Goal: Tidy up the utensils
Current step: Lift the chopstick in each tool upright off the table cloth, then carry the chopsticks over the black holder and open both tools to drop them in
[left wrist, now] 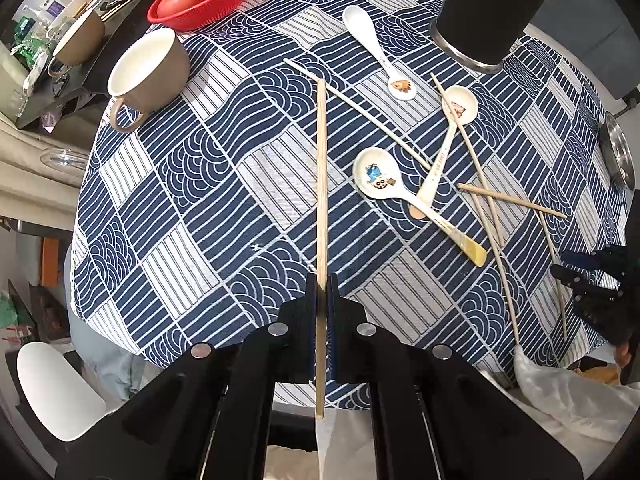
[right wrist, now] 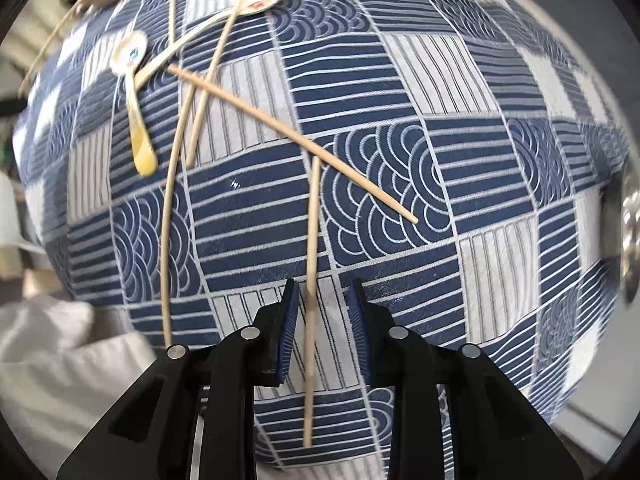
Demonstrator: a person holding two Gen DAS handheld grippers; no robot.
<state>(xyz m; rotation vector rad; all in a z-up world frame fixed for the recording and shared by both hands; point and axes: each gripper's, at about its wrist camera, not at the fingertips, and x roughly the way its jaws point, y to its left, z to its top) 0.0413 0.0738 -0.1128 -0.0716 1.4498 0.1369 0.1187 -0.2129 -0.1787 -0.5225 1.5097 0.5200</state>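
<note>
— Right wrist view first: where does the next chopstick (right wrist: 311,280) lie from the right gripper (right wrist: 323,296)?

— Straight between its two fingers, flat on the patterned tablecloth (right wrist: 440,80). Its long axis runs nearly along the gripper's own forward line, one end reaching ahead of the tips and the other back under the body. The jaws stand apart with a clear gap on each side of the stick, touching nothing, so that gripper is empty.

— And the left gripper (left wrist: 322,292)?

— Left wrist view shows its fingers pressed together on a held chopstick (left wrist: 321,184), which points forward over the cloth and sticks out behind the fingers too.

— Which hand is nearer the loose one?

— The right, plainly; it already straddles it. I'd judge the move ahead is simply to come down and pinch, with little turning needed.

— Where should the sticks end up?

— Probably the black holder (left wrist: 486,12) at the far side of the table, well apart from both grippers. Other chopsticks (left wrist: 480,176) and three white spoons (left wrist: 384,178) lie scattered between, some crossing each other
</note>
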